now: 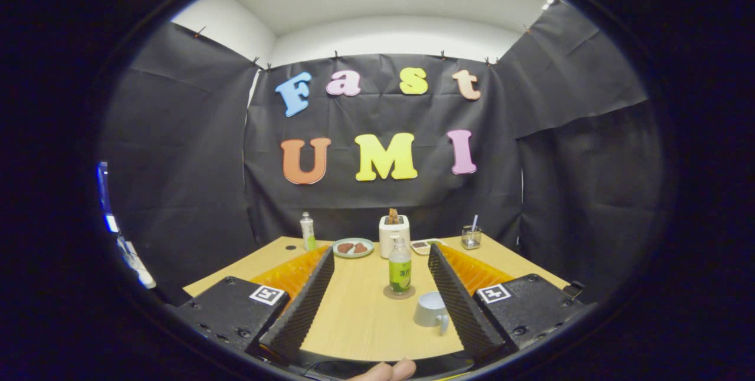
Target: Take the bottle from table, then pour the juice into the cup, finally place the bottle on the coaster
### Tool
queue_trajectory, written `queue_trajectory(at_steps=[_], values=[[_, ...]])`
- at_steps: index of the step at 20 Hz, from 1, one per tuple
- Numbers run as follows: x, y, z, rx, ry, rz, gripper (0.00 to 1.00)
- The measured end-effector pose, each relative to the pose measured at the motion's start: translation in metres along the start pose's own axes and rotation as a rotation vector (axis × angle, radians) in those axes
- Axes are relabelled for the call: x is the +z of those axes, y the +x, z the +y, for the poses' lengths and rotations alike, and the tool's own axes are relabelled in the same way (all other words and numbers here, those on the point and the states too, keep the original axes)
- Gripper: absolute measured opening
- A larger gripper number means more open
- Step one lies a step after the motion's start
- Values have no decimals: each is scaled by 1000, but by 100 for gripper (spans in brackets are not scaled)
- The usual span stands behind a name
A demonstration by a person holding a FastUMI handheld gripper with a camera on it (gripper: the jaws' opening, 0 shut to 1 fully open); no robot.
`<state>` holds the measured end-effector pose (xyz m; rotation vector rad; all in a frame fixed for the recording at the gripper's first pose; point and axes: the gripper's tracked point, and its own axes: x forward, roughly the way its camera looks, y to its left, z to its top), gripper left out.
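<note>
A clear bottle [400, 267] with a green label stands upright on a round brown coaster [399, 292] on the wooden table [354, 316], between my fingers and a little right of their midline. A pale grey cup [430, 311] with its handle toward me sits just in front and to the right of the bottle, close to my right finger. My gripper [381, 251] is open wide, its fingers standing apart on either side with nothing between them touching. The bottle is apart from both fingers.
At the table's far side stand a white toaster [394, 233] with bread in it, a plate [353, 247] with brown pieces, a second small bottle [307, 231], a flat dish [422, 245] and a glass [471, 236] with a straw. A fingertip [389, 371] shows below.
</note>
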<state>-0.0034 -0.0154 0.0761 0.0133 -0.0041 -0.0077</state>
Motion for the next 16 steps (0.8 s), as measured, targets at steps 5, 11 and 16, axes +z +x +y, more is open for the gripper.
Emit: queue_trajectory(at_steps=[5,11,16], values=[[-6,2,7,14,4,16,100],[0,2,1,2,-3,-9,100],[3,4,-3,1,-10,-23,100]])
